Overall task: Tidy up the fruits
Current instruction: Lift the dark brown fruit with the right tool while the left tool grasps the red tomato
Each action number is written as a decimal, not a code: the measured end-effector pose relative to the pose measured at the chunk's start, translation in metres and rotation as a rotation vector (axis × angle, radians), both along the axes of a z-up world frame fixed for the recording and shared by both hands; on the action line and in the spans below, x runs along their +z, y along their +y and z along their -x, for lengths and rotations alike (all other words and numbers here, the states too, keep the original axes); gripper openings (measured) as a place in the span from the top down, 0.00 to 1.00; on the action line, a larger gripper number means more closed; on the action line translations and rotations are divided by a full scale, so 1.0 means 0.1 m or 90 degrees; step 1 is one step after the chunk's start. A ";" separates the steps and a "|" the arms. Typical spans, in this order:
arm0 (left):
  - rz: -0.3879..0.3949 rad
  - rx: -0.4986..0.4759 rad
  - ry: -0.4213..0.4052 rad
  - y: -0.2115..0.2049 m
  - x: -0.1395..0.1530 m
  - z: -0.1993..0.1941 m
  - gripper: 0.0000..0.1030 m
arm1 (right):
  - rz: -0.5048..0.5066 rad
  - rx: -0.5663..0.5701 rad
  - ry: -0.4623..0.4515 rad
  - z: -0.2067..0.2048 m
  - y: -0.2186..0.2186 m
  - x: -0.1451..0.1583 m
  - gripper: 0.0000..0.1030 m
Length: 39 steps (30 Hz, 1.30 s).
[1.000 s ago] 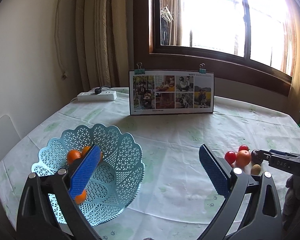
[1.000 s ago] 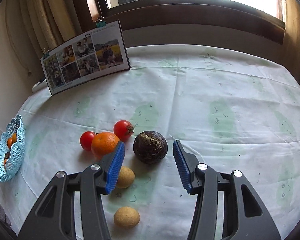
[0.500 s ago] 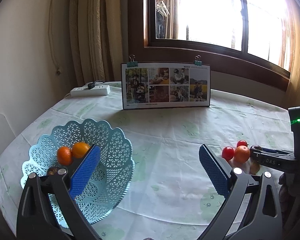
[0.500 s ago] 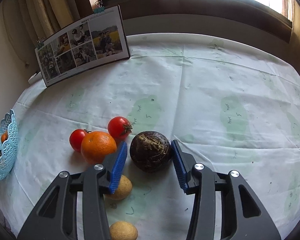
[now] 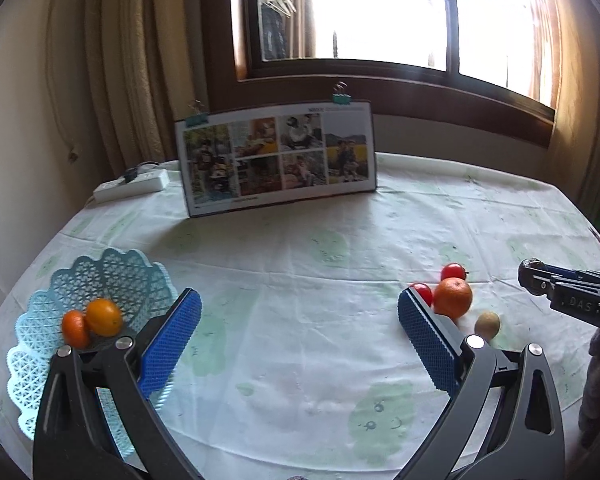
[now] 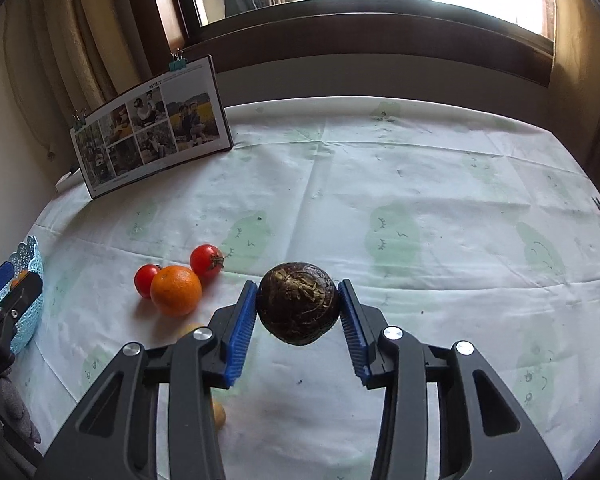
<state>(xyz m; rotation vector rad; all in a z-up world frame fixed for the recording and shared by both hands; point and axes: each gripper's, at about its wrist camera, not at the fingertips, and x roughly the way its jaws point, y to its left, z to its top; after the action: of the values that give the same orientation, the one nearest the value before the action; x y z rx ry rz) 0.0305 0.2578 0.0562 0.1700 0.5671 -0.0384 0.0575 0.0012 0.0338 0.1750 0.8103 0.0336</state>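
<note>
Daylight from the window falls across the left wrist view, where the left gripper [image 5: 299,334] hangs over the table [image 5: 300,264] with its blue pads spread wide and nothing between them. It sits just beside the pale blue lattice basket [image 5: 44,344], whose bowl already holds two small oranges [image 5: 94,320]; my guess is that this hand waits near the basket to steady it or to take the next fruit. Across the cloth lie the loose pieces: an orange [image 5: 453,298] touching two cherry tomatoes [image 5: 454,271], and a small tan fruit [image 5: 487,323] near them. At the far right edge the right gripper [image 5: 540,276] shows side-on. A photo board [image 5: 278,156] stands upright at the back, propped by binder clips, and a power strip [image 5: 134,184] lies behind it by the curtain.

From the right wrist view, the right gripper [image 6: 298,308] pinches a dark, rough-skinned round fruit [image 6: 298,303], one pad pressed to each flank at its widest part, which likely keeps it from rolling out. The fruit appears lifted just clear of the tablecloth, though I cannot be sure. To its left rest the orange [image 6: 176,290] and the tomatoes [image 6: 206,261], untouched. The basket [image 6: 30,256] sits well apart at the left edge, so the carry must cross the cloth toward it.
</note>
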 end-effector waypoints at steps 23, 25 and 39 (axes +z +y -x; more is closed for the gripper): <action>-0.070 -0.121 0.118 -0.67 -0.50 -0.58 0.19 | -0.046 -0.002 0.012 0.03 -0.15 -0.11 0.59; -0.065 -0.118 0.124 -0.65 -0.50 -0.63 0.21 | -0.048 -0.002 0.012 0.04 -0.16 -0.12 0.59; -0.032 -0.133 0.166 -0.59 -0.58 -0.64 0.28 | -0.054 -0.001 0.010 0.03 -0.17 -0.11 0.59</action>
<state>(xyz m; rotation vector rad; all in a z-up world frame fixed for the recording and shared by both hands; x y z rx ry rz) 0.0943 0.1985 -0.0018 0.2749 0.8088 -0.2514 0.0541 -0.0162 0.0223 0.2563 0.8245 0.0660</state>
